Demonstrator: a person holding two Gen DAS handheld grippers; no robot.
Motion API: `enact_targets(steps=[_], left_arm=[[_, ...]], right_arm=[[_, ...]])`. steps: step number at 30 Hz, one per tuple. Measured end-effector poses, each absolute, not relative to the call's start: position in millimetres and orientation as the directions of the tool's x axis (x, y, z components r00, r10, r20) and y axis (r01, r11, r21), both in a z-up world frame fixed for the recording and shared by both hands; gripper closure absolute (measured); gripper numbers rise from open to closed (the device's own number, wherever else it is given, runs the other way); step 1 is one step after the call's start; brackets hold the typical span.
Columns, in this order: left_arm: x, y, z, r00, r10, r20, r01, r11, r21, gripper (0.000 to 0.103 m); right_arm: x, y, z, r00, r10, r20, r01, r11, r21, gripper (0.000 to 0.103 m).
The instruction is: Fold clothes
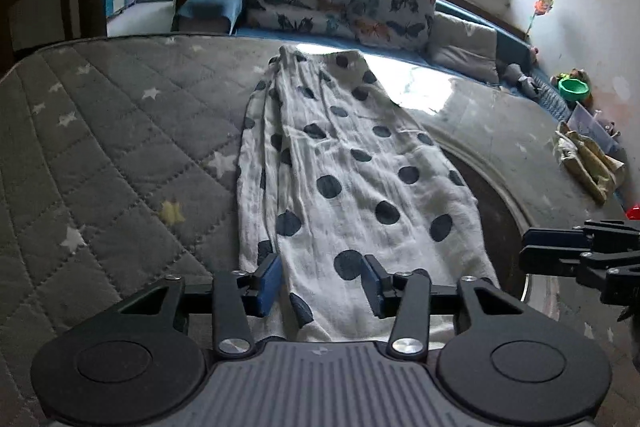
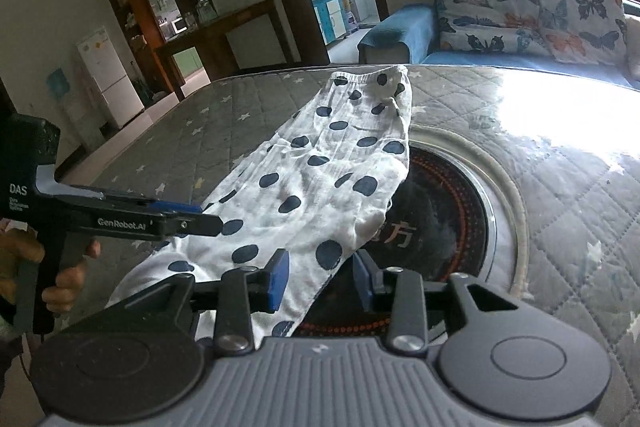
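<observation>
Quilted grey counter (image 1: 120, 131) with star print, left gripper (image 1: 322, 287) spread wide over the near hem of the dotted garment (image 1: 340, 163), right gripper (image 2: 322, 279) likewise wide at its near edge, cloth laid lengthwise toward butterfly cushions (image 1: 340, 7).

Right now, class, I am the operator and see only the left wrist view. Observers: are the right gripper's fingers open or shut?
Observer: Open. The right gripper straddles the near edge of the spotted garment.
Operator: What lies under that edge?
Observer: A dark round disc, ringed with orange dots and printed with characters.
Operator: What holds the left gripper?
Observer: A hand wraps the handle of the left gripper.
</observation>
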State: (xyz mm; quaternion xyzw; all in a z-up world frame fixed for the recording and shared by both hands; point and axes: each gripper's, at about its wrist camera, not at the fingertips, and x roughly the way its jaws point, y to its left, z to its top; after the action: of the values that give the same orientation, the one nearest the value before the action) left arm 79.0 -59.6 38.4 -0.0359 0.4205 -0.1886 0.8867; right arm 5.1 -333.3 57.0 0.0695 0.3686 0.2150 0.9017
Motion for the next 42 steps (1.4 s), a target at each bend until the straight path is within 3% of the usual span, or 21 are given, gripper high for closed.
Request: enact_targets(steps=[1, 4, 7, 16, 20, 25, 30, 39, 41, 42], left_arm=[[80.0, -59.3, 37.1, 0.572, -0.364, -0.735, 0.302, 0.927, -0.225, 0.079], [83.9, -59.3, 35.4, 0.568, -0.365, -0.737, 0.302, 0.926, -0.226, 0.094], [81.9, -58.9, 37.4, 0.587, -0.342, -0.734, 0.292, 0.935, -0.202, 0.098], [65.7, -50.2, 53.0, 0.676, -0.242, -0.696, 0.237, 0.966, -0.106, 0.099], [71.8, -43.9, 43.7, 0.638, -0.271, -0.721, 0.232, 0.960, -0.156, 0.098], [75.5, -46.3, 53.0, 0.658, -0.252, -0.709, 0.232, 0.964, -0.128, 0.077], [103.9, -46.8, 58.7, 0.654, -0.289, -0.699, 0.230, 0.956, -0.180, 0.077], [151.3, -76.1, 37.5, 0.618, -0.268, -0.739, 0.265, 0.956, -0.125, 0.077], [154.2, -79.4, 34.3, 0.619, -0.270, -0.737, 0.279, 0.953, -0.115, 0.079], [154.5, -80.7, 33.1, 0.622, -0.271, -0.735, 0.288, 0.952, -0.108, 0.086]], right_arm=[[7.0, -333.6, 56.3, 0.635, 0.441, -0.634, -0.336, 0.897, 0.287, 0.068], [10.7, -333.2, 55.4, 0.637, 0.441, -0.633, -0.337, 0.897, 0.286, 0.068], [13.9, -332.3, 54.2, 0.636, 0.441, -0.633, -0.338, 0.897, 0.285, 0.068], [25.3, -329.4, 49.6, 0.637, 0.436, -0.636, -0.347, 0.899, 0.268, 0.068], [32.8, -330.1, 46.7, 0.637, 0.436, -0.635, -0.342, 0.899, 0.275, 0.068], [41.6, -331.0, 45.9, 0.640, 0.429, -0.637, -0.337, 0.902, 0.269, 0.068], [52.5, -331.9, 49.8, 0.653, 0.422, -0.629, -0.325, 0.906, 0.270, 0.068], [69.0, -331.2, 50.2, 0.651, 0.433, -0.624, -0.336, 0.901, 0.275, 0.067], [72.7, -332.2, 49.1, 0.651, 0.433, -0.624, -0.334, 0.901, 0.276, 0.067], [74.9, -332.7, 49.0, 0.652, 0.432, -0.624, -0.333, 0.901, 0.276, 0.067]])
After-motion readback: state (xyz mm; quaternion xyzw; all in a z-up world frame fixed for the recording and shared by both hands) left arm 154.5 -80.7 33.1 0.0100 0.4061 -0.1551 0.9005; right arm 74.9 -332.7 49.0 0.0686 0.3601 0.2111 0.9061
